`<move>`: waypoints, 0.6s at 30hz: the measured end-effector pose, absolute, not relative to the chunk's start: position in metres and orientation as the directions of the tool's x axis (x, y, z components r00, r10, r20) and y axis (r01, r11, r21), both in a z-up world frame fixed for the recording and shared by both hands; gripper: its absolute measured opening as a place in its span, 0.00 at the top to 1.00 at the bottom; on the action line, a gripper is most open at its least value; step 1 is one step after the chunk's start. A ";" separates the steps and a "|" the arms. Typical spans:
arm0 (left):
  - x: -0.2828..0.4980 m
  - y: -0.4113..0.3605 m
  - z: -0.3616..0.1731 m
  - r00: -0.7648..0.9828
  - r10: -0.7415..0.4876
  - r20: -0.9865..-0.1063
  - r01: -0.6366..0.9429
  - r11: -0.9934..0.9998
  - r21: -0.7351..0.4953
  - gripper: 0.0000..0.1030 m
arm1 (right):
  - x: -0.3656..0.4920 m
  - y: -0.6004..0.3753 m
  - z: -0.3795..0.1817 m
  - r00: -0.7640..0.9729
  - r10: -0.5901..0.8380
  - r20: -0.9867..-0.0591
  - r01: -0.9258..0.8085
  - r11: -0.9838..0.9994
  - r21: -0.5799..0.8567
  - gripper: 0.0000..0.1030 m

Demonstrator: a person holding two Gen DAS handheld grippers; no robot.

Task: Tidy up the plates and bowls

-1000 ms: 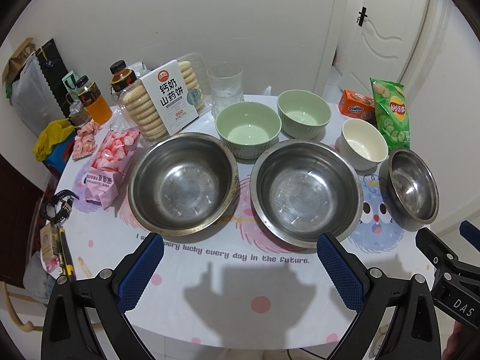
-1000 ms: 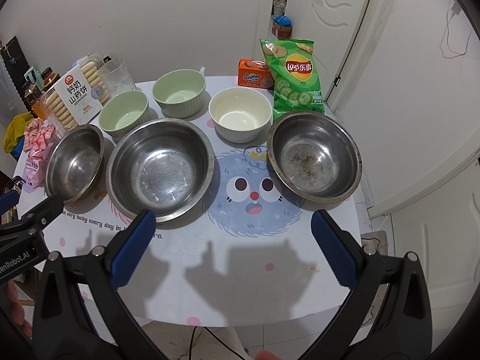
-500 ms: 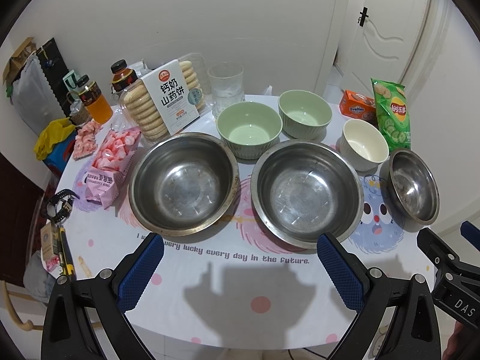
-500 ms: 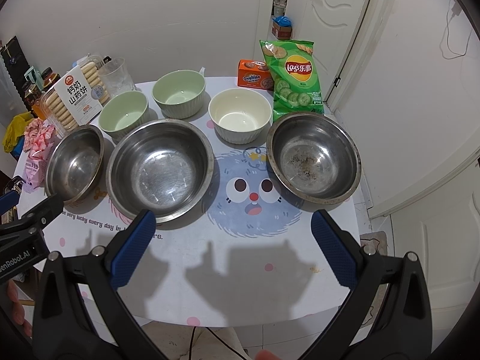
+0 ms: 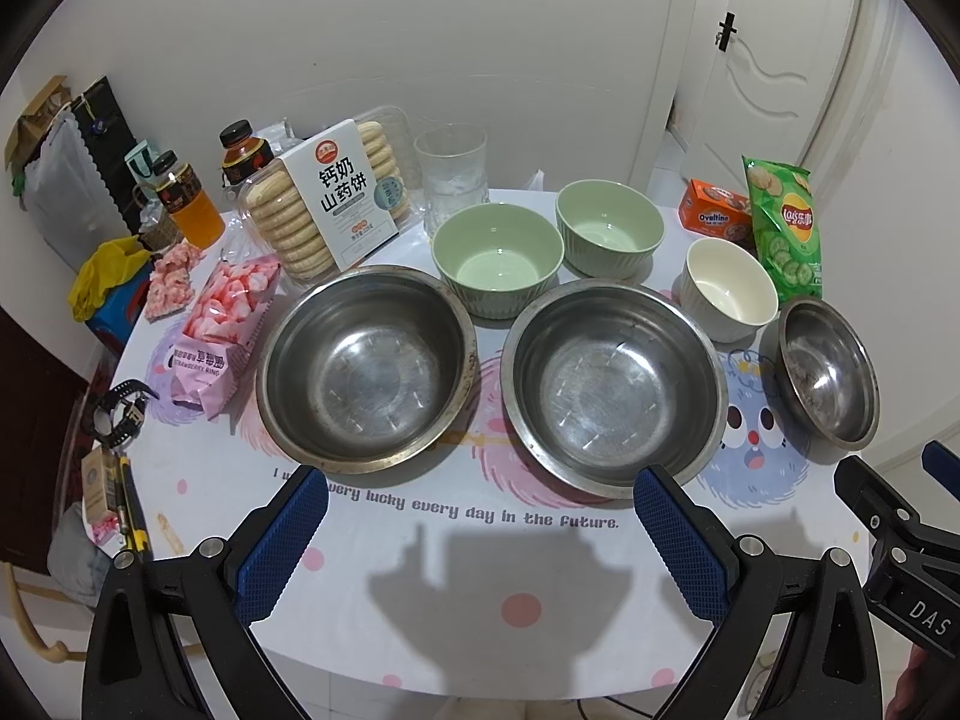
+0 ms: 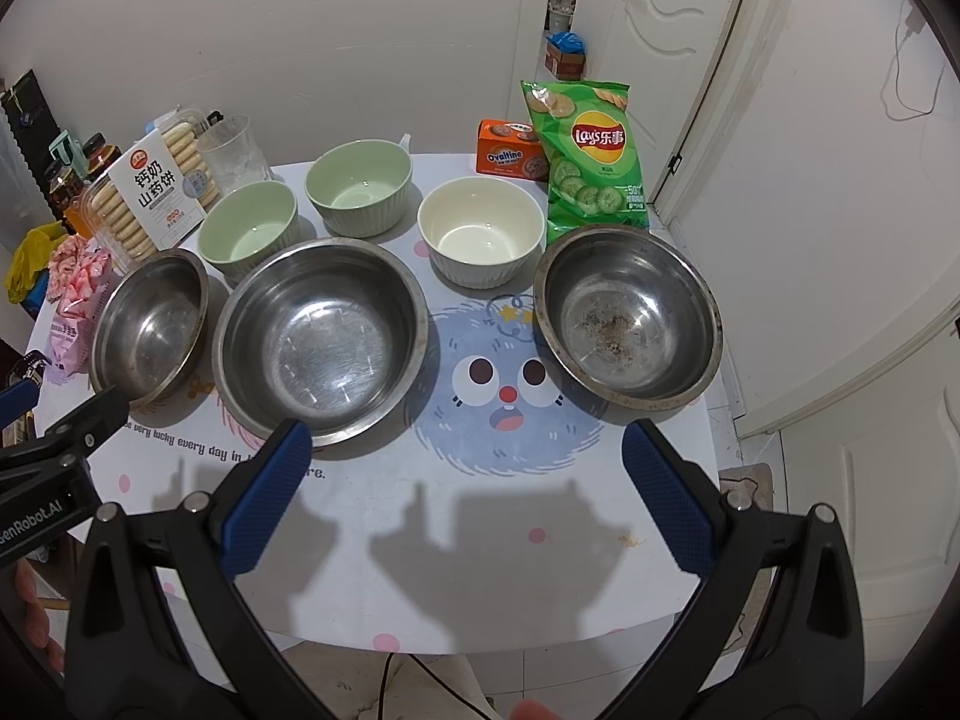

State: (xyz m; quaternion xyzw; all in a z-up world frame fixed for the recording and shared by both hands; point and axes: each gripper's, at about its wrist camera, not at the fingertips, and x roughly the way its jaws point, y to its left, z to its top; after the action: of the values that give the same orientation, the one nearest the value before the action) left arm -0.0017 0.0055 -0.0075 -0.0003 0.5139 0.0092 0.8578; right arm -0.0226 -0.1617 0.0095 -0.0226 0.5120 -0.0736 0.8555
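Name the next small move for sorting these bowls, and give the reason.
Probably ease the right gripper forward to the rim of the steel bowl on the right. Both grippers hang open and empty short of the bowls, with the left gripper before the other two steel bowls, which it could nest into.

1. The left claw is barely drifting: in its own view the two big steel bowls are sliding a hair rightward and downward.
2. The right claw is shifting just as faintly: in its view the speckled bowl is edging slightly leftward.
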 end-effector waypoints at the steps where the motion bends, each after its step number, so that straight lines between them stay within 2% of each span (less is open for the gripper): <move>1: -0.001 0.005 -0.007 0.472 0.016 -0.881 -0.017 1.000 0.010 0.00 | -0.022 -0.162 0.010 0.465 -0.149 -0.873 0.103 0.988 -0.114 0.00; 18: -0.001 0.006 -0.007 0.471 0.016 -0.882 -0.017 1.000 0.009 0.00 | -0.021 -0.162 0.008 0.464 -0.149 -0.873 0.104 0.988 -0.113 0.00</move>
State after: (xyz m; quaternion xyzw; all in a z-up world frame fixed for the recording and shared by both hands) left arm -0.0013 0.0056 -0.0073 -0.0004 0.5143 0.0096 0.8575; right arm -0.0211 -0.1624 0.0083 -0.0219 0.5123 -0.0741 0.8553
